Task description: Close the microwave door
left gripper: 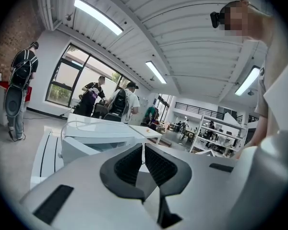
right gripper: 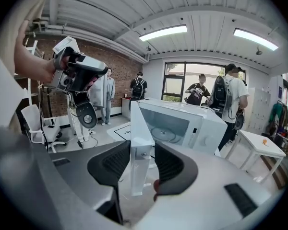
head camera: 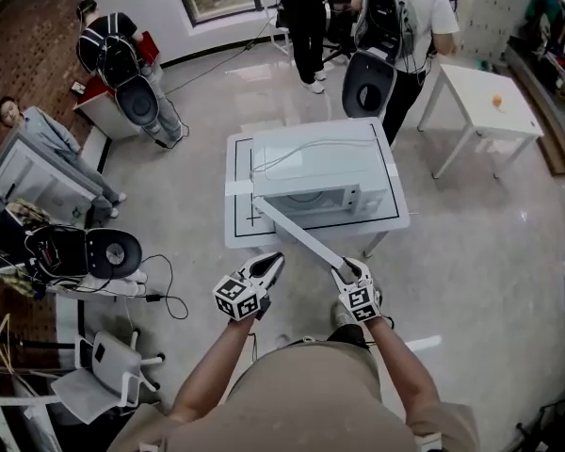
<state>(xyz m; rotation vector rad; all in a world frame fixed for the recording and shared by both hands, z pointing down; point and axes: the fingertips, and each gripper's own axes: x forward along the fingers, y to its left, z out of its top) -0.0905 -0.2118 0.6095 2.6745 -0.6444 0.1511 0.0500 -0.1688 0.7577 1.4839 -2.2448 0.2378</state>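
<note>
A white microwave [head camera: 320,182] stands on a white table [head camera: 240,224]. Its door [head camera: 297,234] is swung wide open towards me. My right gripper [head camera: 344,269] is shut on the door's free edge. In the right gripper view the door's edge [right gripper: 140,147] stands upright between the two dark pads of the right gripper [right gripper: 143,164]. Behind it the oven cavity and turntable [right gripper: 165,133] show. My left gripper [head camera: 273,262] hangs in the air to the left of the door, shut and holding nothing. In the left gripper view the left gripper [left gripper: 143,162] points at the microwave [left gripper: 101,138].
Several people with backpacks [head camera: 395,26] stand beyond the table. A small white table [head camera: 490,102] with an orange ball is at the right. A person and a red desk [head camera: 122,55] are at the far left. A white chair [head camera: 104,365] and cables lie at the lower left.
</note>
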